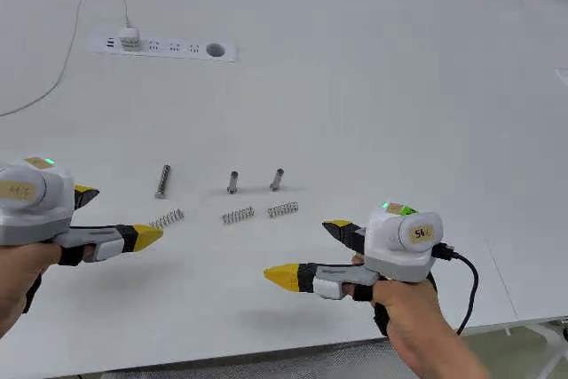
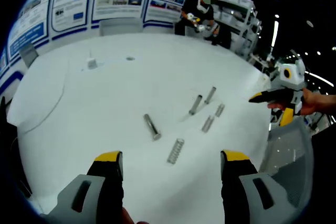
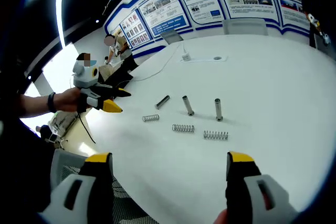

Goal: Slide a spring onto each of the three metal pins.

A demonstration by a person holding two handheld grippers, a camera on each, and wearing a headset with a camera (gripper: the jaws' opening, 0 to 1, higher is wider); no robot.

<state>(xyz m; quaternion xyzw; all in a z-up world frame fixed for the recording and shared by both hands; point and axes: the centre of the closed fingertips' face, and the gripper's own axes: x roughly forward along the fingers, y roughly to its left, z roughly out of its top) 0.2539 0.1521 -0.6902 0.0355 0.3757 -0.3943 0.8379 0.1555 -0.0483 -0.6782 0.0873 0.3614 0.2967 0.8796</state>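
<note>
In the head view, three grey metal pins (image 1: 232,182) form a row on the white tabletop (image 1: 373,86). The leftmost metal pin (image 1: 163,181) lies with its long axis toward the far edge. Three small coiled steel springs (image 1: 238,216) make a second row between the pins and the near edge, and no spring is on a pin yet. The left gripper (image 1: 120,215) hovers with jaws wide and empty, just beside the leftmost coiled spring (image 1: 167,218). The right gripper (image 1: 304,252), also wide and empty, is near the rightmost coiled spring (image 1: 283,209).

In the left gripper view, the leftmost coiled spring (image 2: 176,150) is straight ahead between the open jaws. Its long axis runs almost along the gripper's direction, and the leftmost metal pin (image 2: 151,127) is just beyond it.

In the right gripper view, the rightmost coiled spring (image 3: 216,135) lies ahead, crosswise to the jaws. The left gripper seems nearer to its spring, so it should probably grasp first.
</note>
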